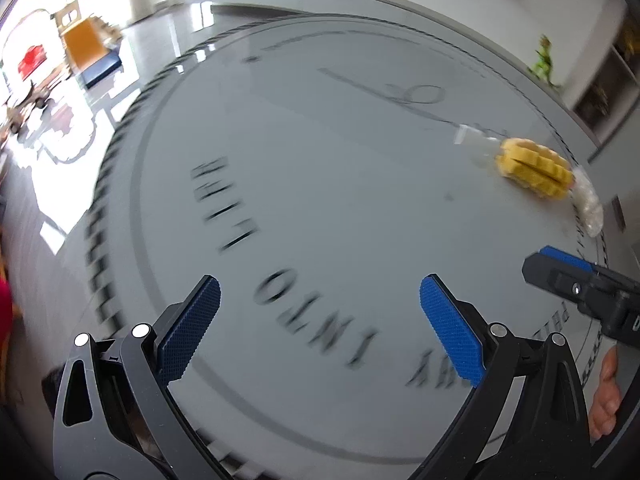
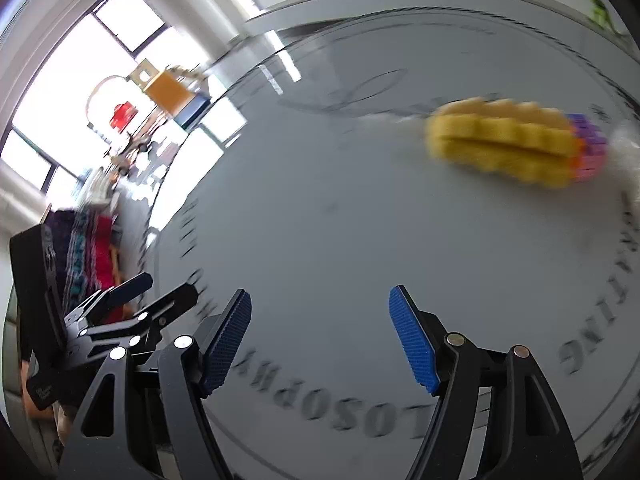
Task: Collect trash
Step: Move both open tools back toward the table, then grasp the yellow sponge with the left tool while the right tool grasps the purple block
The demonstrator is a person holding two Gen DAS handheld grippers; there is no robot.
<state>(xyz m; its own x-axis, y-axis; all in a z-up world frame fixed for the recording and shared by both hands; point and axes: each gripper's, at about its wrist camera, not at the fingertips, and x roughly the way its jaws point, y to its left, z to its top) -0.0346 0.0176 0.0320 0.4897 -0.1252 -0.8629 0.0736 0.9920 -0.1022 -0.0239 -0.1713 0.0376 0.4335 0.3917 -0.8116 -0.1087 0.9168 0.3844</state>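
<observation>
A yellow ridged sponge-like piece (image 1: 534,172) lies on the round grey table (image 1: 320,140) at its far right, with clear plastic wrap (image 1: 478,142) on one side and crumpled white plastic (image 1: 588,204) on the other. In the right wrist view the yellow piece (image 2: 500,142) has a purple and orange block end (image 2: 590,152). My left gripper (image 1: 320,312) is open and empty over the table's printed lettering. My right gripper (image 2: 320,338) is open and empty, short of the yellow piece. Both views are motion-blurred.
The right gripper's tip (image 1: 560,268) shows at the left wrist view's right edge; the left gripper (image 2: 132,304) shows at the right wrist view's left. Beyond the table lie a shiny floor, toys and a yellow box (image 1: 82,40), a shelf with plants (image 1: 600,92).
</observation>
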